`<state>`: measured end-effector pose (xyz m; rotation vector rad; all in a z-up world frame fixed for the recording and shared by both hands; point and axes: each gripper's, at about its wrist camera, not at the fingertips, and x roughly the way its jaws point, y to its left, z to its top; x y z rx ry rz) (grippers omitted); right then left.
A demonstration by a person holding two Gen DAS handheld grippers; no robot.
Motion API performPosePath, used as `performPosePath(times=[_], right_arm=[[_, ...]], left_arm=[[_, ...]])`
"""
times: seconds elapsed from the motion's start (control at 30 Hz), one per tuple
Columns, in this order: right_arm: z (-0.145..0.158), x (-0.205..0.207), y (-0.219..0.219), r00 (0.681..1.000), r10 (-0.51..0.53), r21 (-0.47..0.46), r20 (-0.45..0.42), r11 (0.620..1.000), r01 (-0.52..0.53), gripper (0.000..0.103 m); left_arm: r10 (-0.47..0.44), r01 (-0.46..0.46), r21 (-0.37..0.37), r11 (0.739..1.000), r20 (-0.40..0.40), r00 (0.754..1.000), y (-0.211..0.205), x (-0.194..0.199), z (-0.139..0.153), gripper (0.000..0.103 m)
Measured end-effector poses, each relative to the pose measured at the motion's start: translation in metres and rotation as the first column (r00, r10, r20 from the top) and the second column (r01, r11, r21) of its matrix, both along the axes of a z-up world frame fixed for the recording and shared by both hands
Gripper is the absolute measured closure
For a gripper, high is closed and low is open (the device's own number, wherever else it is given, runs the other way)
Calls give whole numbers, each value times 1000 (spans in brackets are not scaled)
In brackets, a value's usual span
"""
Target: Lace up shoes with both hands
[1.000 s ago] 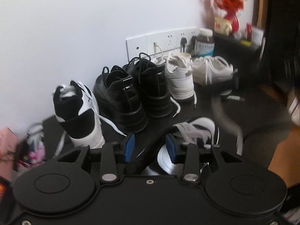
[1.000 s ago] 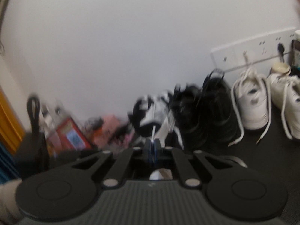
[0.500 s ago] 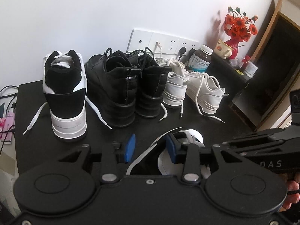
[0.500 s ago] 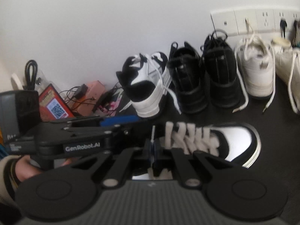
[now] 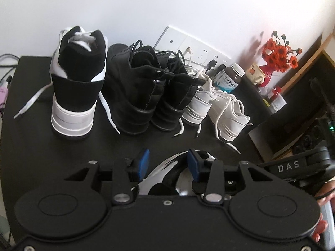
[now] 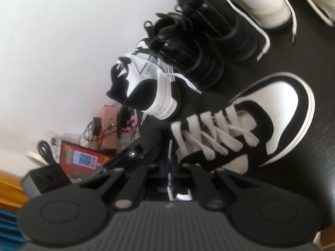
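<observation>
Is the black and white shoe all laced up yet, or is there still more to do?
Nearly. The shoe in front already has white lace crossing up its front. The right gripper is shut on a thin white lace end. The left gripper is opening, with a white lace strip between its pads but not pinched. No bow shows, so pulling tight and tying look left.

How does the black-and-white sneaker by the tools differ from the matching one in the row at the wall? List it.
The near sneaker sits alone in the foreground; the row sneaker stands beside the black boots. The near sneaker's lace crosses its eyelets in tidy bars; the row sneaker's lace ends trail loose on the table. Both are black and white with flat white laces.
</observation>
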<state>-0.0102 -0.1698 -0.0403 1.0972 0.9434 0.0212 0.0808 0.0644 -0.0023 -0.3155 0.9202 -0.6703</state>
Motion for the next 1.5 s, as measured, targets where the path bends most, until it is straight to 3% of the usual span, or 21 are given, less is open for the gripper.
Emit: performPosePath(times=[0.1,0.2,0.67,1.0,1.13,1.33,1.43,1.5], right_arm=[[-4,4,-6,1000,14,43,-7,999,-14,102],[-3,11,-6,998,59,23,2,998,-59,101],[-8,29,-20,987,154,93,-49,984,-149,101],[-5,34,-25,985,163,72,-62,985,-158,101],[1,35,-18,979,197,-20,-44,980,-198,101],[16,43,5,955,288,-224,-63,929,-295,101],[23,45,14,945,317,-316,-84,890,-327,101],[31,45,24,930,353,-410,-100,837,-362,101]], left_arm=[[3,-4,-28,1000,-36,999,3,4,-4,59],[-8,2,-69,998,-85,996,8,9,-8,59],[-27,18,-87,996,-107,994,9,14,-10,59],[-27,20,-66,998,-107,994,6,14,-8,58],[-40,33,-64,997,-110,993,6,15,-7,58],[-52,41,-94,995,-126,991,11,18,-5,59],[-42,27,-122,992,-125,991,13,20,-2,60],[-30,15,-123,992,-123,992,11,23,-1,60]])
